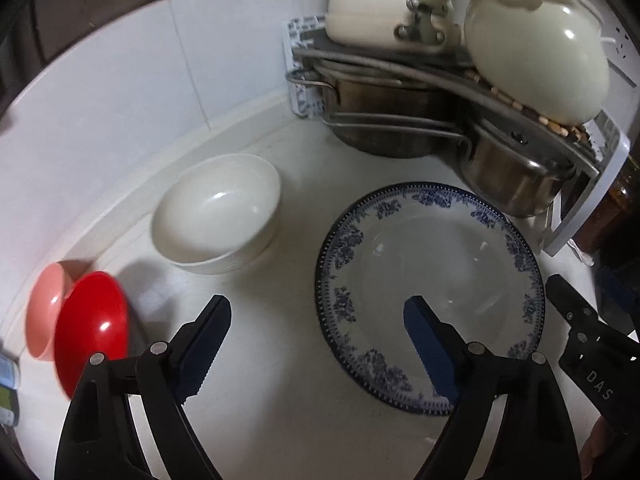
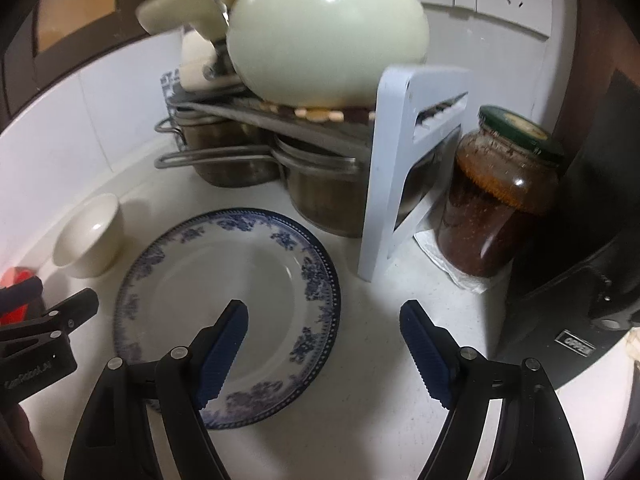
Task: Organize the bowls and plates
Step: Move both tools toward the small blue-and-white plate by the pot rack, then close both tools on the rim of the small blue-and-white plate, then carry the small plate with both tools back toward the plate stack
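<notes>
The plate (image 1: 430, 296) lies flat on the surface (image 1: 280, 360), in front of the pots (image 1: 384, 128) under the rack (image 1: 580, 208), and it sits between your two tools. In the left wrist view, the left tool (image 1: 316, 344) stands wide open and holds nothing; its right finger hangs over the plate's well while its left finger is over bare surface, so the plate's near-left rim falls inside the gap, toward 1 o'clock from the tool's centre. In the right wrist view, the right tool (image 2: 324, 344) is also open and empty; its left finger overlaps the plate's interior and its right finger is over bare surface, so the plate's right rim lies between them, toward 10 o'clock. The plate is round, so no long axis governs the approach; judge only which rim each tool straddles. Both tools appear about equally near. The white bowl (image 1: 218, 214) rests at 11 o'clock from the left tool, apart from the plate, and the red bowl (image 1: 92, 328) with the pink bowl (image 1: 44, 312) lies at 9 o'clock; only the left tool is placed to reach those.
</notes>
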`<state>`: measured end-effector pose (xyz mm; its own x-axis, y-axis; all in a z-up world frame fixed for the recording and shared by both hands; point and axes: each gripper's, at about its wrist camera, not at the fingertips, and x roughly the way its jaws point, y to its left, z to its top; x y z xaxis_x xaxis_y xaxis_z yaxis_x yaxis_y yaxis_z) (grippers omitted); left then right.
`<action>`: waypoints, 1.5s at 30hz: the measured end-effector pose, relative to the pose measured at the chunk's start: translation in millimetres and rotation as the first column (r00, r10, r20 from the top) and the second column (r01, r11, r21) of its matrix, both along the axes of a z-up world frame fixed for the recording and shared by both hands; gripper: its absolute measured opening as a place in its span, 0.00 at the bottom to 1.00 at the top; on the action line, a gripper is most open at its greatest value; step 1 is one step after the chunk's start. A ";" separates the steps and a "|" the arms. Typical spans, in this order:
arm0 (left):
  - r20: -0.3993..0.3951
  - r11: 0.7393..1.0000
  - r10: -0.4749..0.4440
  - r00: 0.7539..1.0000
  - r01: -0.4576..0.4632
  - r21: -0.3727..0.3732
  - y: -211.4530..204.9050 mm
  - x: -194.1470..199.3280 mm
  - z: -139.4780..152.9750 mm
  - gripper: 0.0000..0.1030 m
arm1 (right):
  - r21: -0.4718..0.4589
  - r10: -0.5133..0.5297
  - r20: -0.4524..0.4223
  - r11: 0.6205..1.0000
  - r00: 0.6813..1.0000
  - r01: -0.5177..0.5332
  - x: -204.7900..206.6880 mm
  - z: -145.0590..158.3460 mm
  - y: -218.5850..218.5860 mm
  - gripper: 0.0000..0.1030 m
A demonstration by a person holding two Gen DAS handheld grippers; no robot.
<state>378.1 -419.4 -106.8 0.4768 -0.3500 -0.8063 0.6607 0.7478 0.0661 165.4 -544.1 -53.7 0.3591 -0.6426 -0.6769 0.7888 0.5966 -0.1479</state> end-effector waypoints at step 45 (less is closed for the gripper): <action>-0.086 1.000 -0.018 0.996 0.019 0.007 -32.5 34.1 -53.1 0.37 | 0.074 0.031 -0.084 0.997 0.996 -0.025 30.2 -56.2 -36.7 0.36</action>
